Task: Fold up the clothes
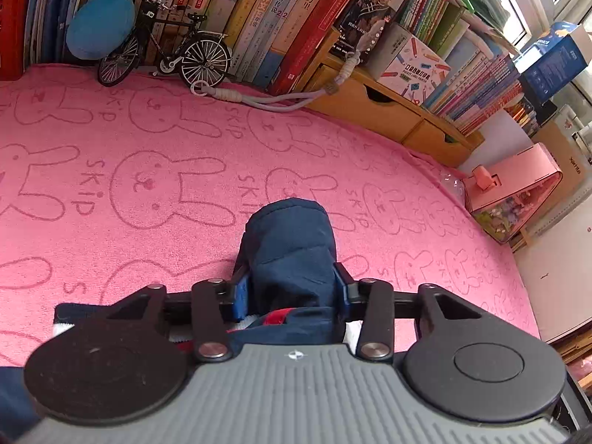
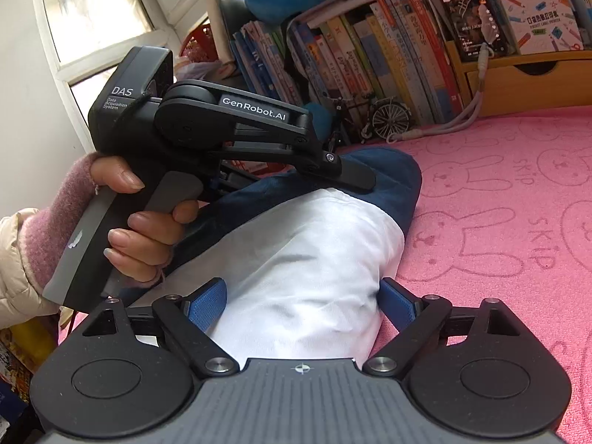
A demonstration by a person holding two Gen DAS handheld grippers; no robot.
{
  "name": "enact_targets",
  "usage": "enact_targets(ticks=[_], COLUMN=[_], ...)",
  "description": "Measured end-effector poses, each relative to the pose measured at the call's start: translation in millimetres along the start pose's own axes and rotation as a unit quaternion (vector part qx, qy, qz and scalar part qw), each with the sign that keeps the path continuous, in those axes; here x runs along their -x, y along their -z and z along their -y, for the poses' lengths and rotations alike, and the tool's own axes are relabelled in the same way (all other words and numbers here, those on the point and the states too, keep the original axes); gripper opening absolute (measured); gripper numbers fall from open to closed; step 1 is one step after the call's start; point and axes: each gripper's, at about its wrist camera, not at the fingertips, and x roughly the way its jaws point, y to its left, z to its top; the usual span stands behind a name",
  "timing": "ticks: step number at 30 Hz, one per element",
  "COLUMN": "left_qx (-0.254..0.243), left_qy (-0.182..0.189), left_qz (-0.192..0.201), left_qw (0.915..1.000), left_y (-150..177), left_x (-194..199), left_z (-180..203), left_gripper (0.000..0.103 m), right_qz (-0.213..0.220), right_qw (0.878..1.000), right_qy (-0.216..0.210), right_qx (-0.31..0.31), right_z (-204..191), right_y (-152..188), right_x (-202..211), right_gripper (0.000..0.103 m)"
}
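Left gripper (image 1: 292, 288) pinches a bunched fold of the navy garment (image 1: 292, 240) between its blue pads (image 1: 242, 292), the cloth rising from between the pads and curling forward over the pink towel (image 1: 148, 140). Beneath this gripper a bit of red and white trim of the same garment shows. Right gripper (image 2: 303, 299) has its blue pads (image 2: 207, 305) spread wide on either side of the white section of the garment (image 2: 307, 259); the cloth fills the gap between them, and whether the pads press it cannot be told. Seen from the right wrist, the white section runs forward from that gripper into the navy part, where the left gripper's black finger rests on top of the fabric, and a hand (image 2: 148, 229) in a pink knit cuff grips the left gripper's handle. The garment lies on the towel printed with rabbits, which covers the bench. Along the far edge stand a model bicycle (image 1: 166, 51), a row of books (image 1: 259, 18), a phone (image 1: 377, 14) propped upright with a cord trailing from it, and a wooden drawer unit (image 1: 392, 111).
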Motion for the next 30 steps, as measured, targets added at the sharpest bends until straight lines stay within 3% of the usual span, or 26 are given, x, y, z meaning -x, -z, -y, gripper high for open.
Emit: enact_targets(ticks=[2,4,7,10,12,13,15,16,17,18,20,21,23,25,26,30], left_qx=[0.036,0.078,0.072,0.017,-0.059,-0.098,-0.177,-0.218,-0.274,-0.321,-0.395,-0.418,-0.439,-0.442,-0.431,-0.322], left_qy=[0.029,0.046,0.037,-0.03,-0.111,-0.153,-0.226,-0.255,-0.292,-0.325,-0.375,-0.388,-0.391,-0.395,-0.4,-0.418], left_qz=[0.014,0.024,0.043,0.096,0.153,0.182,0.228,0.244,0.257,0.26,0.233,0.204,0.154,0.147,0.15,0.16], left_qw=[0.9988,0.9956,0.9958,0.9948,0.9802,0.9664,0.9304,0.9101,0.8795,0.8507,0.8059,0.7958,0.794,0.7915,0.7945,0.8342], left_y=[0,-5,-17,-32,-26,-22,-5,9,34,58,103,120,147,156,153,115], left_x=[1,-3,-6,6,26,37,56,64,68,68,61,56,49,46,44,46], left_z=[-13,-24,-22,-2,23,36,58,67,75,80,84,82,76,68,63,31], left_gripper=[0.024,0.019,0.012,0.012,0.013,0.013,0.022,0.025,0.028,0.029,0.03,0.03,0.03,0.03,0.03,0.03], right_qz=[-0.003,-0.007,-0.012,-0.012,-0.007,-0.003,0.012,0.032,0.052,0.074,0.129,0.149,0.171,0.168,0.163,0.14], right_qw=[1.0,1.0,1.0,1.0,1.0,1.0,1.0,0.999,0.998,0.997,0.991,0.987,0.983,0.983,0.984,0.988], right_qy=[-0.002,-0.005,-0.005,-0.011,-0.014,-0.013,-0.008,0.001,0.011,0.02,0.04,0.05,0.065,0.073,0.075,0.063], right_qx=[0.0,0.001,0.004,-0.005,-0.012,-0.014,-0.017,-0.016,-0.016,-0.015,-0.016,-0.017,-0.019,-0.018,-0.017,0.001], right_z=[0,-1,-1,2,4,5,6,7,7,7,10,12,16,19,20,15], right_y=[0,0,-1,-2,-2,-2,-1,-2,-2,-2,-2,-2,-4,-5,-5,-4], right_x=[-1,-2,-3,-3,-1,0,5,10,15,21,36,41,47,46,44,33], right_gripper=[0.091,0.093,0.094,0.095,0.095,0.094,0.094,0.094,0.094,0.094,0.094,0.094,0.095,0.095,0.095,0.094])
